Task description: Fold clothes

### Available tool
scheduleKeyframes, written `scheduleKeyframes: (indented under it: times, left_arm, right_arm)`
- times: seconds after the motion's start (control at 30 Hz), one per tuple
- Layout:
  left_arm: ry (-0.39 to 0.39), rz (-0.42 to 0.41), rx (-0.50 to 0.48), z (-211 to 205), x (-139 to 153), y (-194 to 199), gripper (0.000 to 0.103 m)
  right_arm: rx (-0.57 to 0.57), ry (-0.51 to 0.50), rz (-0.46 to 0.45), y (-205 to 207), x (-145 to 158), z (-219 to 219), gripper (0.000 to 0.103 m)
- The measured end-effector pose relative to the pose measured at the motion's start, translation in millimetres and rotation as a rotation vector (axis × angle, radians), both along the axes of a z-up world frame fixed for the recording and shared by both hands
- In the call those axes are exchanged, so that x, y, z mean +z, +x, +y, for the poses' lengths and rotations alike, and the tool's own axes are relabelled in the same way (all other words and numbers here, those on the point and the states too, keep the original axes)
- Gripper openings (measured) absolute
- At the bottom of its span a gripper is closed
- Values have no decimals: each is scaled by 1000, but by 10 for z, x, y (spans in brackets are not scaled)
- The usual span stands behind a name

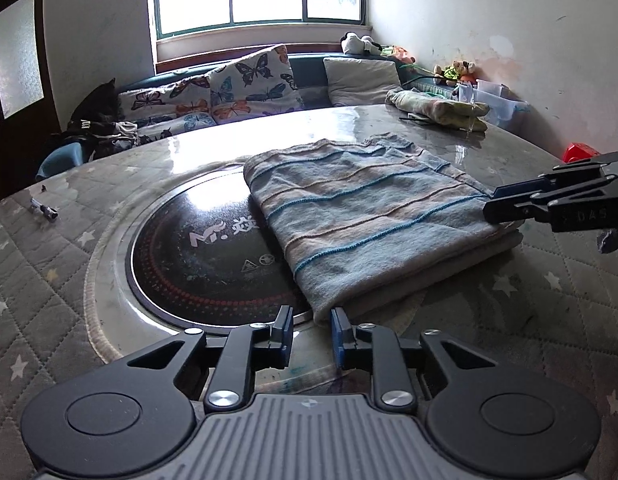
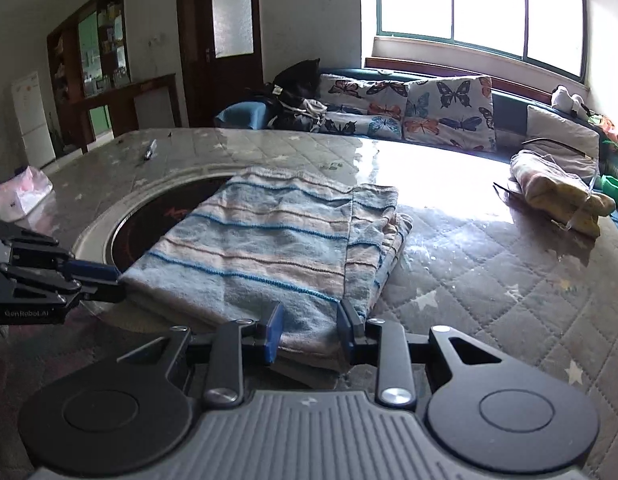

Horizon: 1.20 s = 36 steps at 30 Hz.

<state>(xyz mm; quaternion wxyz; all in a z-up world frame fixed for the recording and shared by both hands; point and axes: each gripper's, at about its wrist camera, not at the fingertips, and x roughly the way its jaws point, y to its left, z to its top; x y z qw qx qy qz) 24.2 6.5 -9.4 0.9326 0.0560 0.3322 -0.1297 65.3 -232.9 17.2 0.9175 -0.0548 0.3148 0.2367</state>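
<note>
At frame centre a folded striped garment lay on the quilted table. The left gripper and right gripper gaped, unclenched, at its edges.

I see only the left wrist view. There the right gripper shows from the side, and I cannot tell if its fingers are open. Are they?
Observer: Yes. In the right wrist view the right gripper is open, and the near edge of the striped cloth lies between its fingers.
Operator: Is the cloth folded evenly on that side?
Observer: Not fully. Along its right edge, several layers do not line up.
Operator: Is anything else lying outside my view?
Observer: A pink and white pack lies at the left edge of the table.
</note>
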Motion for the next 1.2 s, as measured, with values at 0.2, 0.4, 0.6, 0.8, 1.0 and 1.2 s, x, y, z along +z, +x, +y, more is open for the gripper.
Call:
scheduleKeyframes:
  times: [0.2, 0.4, 0.6, 0.8, 1.0, 1.2]
  left_arm:
    - [-22, -10, 2, 26, 49, -34, 40]
    - [-33, -22, 3, 17, 101, -61, 56]
    - [-31, -32, 5, -13, 134, -90, 79]
    - [-22, -49, 3, -46, 168, -111, 93]
    - [-16, -64, -5, -67, 195, -145, 101]
    - [-19, -84, -26, -110, 248, -210, 103]
  right_arm:
    - [-11, 19, -14, -53, 32, -12, 45]
    - [-40, 37, -25, -102, 53, -47, 59]
    - [-76, 50, -27, -158, 50, -98, 76]
    - [-107, 62, -32, -229, 46, -137, 87]
    - [-134, 67, -48, -329, 54, -141, 94]
    - [-164, 71, -92, -491, 111, -126, 103]
